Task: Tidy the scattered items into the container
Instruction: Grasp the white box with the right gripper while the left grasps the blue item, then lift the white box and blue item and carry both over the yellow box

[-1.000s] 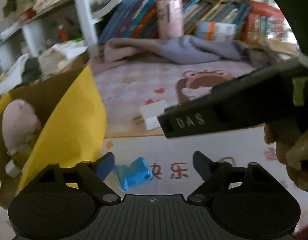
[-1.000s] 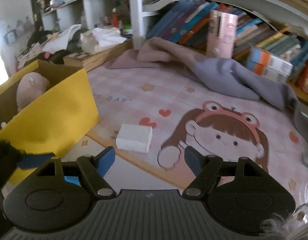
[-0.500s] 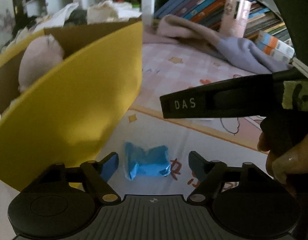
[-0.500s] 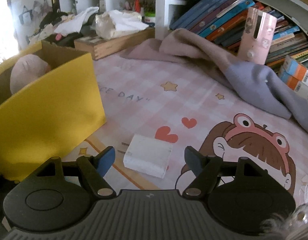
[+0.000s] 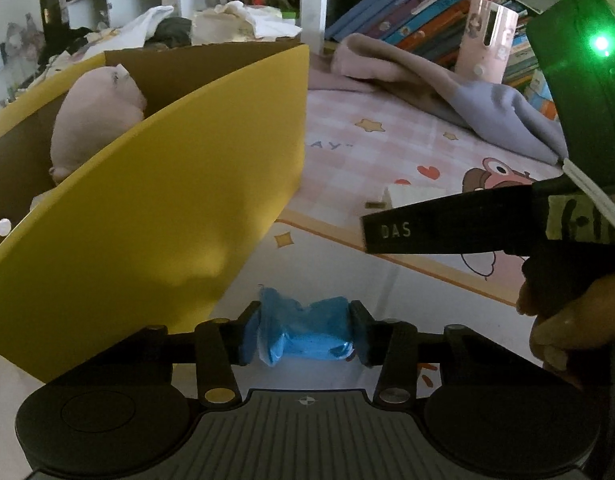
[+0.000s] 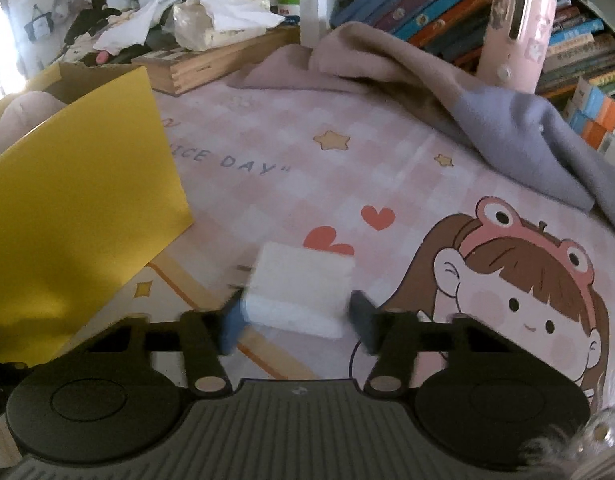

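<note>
My left gripper (image 5: 305, 338) is shut on a crumpled blue wrapper (image 5: 307, 332), low over the play mat beside the yellow cardboard box (image 5: 155, 216). A pink plush toy (image 5: 95, 116) lies inside the box. My right gripper (image 6: 297, 320) has its jaws around a white plug adapter (image 6: 299, 288) on the mat; the left pad touches it and a small gap shows at the right pad. The box also shows at the left of the right wrist view (image 6: 79, 184). The right gripper's black body (image 5: 487, 224) crosses the left wrist view.
A pink and purple blanket (image 6: 447, 92) lies bunched at the back of the cartoon play mat (image 6: 347, 168). Behind it stand a bookshelf (image 6: 447, 12), a pink cup (image 6: 515, 28) and a wooden box (image 6: 211, 60) with clothes on it.
My left gripper moved up to the blue wrapper and closed on it. My right gripper moved forward to the white adapter and its jaws narrowed around it.
</note>
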A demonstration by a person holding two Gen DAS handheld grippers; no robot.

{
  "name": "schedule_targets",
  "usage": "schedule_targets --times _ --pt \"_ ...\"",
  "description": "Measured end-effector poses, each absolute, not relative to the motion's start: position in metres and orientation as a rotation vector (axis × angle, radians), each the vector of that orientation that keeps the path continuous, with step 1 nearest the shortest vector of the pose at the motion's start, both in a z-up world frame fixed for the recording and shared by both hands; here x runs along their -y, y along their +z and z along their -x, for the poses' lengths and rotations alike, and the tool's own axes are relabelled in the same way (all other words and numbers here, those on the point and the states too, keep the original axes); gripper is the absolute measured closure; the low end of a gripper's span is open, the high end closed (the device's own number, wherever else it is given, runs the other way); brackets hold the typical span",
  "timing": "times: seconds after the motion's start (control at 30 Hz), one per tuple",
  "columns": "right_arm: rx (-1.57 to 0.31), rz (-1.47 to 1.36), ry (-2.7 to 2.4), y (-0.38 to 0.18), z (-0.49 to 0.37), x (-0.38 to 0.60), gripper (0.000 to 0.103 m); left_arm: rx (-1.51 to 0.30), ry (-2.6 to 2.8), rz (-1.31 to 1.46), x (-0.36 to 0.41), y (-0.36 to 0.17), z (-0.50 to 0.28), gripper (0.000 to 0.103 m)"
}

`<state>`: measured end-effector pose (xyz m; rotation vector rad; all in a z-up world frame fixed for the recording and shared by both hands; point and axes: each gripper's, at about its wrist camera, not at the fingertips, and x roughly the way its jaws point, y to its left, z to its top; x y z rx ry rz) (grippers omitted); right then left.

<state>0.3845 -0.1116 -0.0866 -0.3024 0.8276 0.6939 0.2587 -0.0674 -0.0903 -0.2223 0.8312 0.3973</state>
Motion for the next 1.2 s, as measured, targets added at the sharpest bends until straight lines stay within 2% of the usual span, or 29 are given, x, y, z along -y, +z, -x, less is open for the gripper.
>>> schedule_targets --times 0.2,0.6,1.2 --pt "-0.833 0.275 0.684 -0.081 -0.383 0.121 0.054 -0.841 0.353 0.239 0.064 -0.087 -0.259 0.064" --pt "-0.804 0.201 0.625 -0.05 -0.361 0.178 0.054 -0.777 0.203 0.13 0.091 -0.056 -0.241 0.065" --pt "-0.764 0.117 0.555 0.003 -0.291 0.257 0.054 -0.663 -0.017 0.148 0.083 0.025 -0.213 0.065"
